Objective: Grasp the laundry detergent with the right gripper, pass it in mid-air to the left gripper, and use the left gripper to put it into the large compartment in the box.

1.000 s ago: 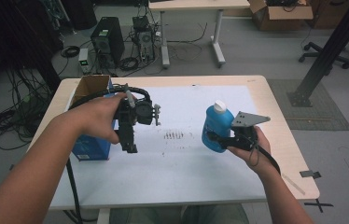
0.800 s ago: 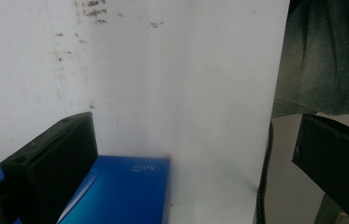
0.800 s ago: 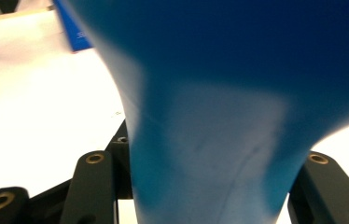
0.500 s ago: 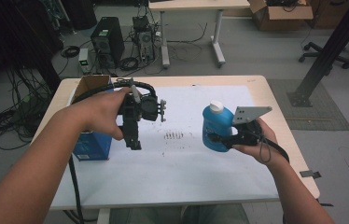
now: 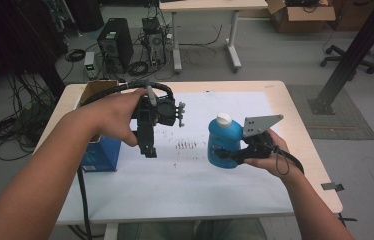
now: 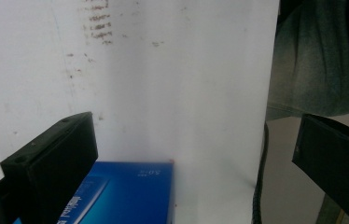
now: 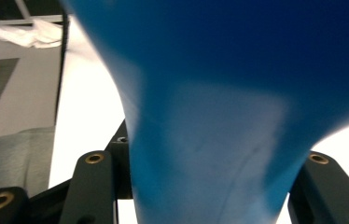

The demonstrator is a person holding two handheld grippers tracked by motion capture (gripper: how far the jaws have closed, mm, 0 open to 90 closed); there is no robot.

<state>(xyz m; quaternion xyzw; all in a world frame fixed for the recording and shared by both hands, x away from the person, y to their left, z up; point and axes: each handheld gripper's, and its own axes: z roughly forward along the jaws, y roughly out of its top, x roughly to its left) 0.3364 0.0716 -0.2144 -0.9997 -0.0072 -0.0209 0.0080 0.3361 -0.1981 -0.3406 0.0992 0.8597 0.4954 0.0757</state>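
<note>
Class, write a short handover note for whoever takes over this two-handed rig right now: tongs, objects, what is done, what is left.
Right tongs: shut on the blue bottle, gripping its narrow waist; bottle upright, white cap on, held off the white sheet.
Left tongs: open, empty, pointing down above the sheet, beside the blue box.
Blue box: at the left edge of the sheet, with an open cardboard box behind it.
Done: bottle picked up.
Left: probably bring the free tongs to the cap or body, or set the bottle down; the goal is not clear from the scene.
</note>
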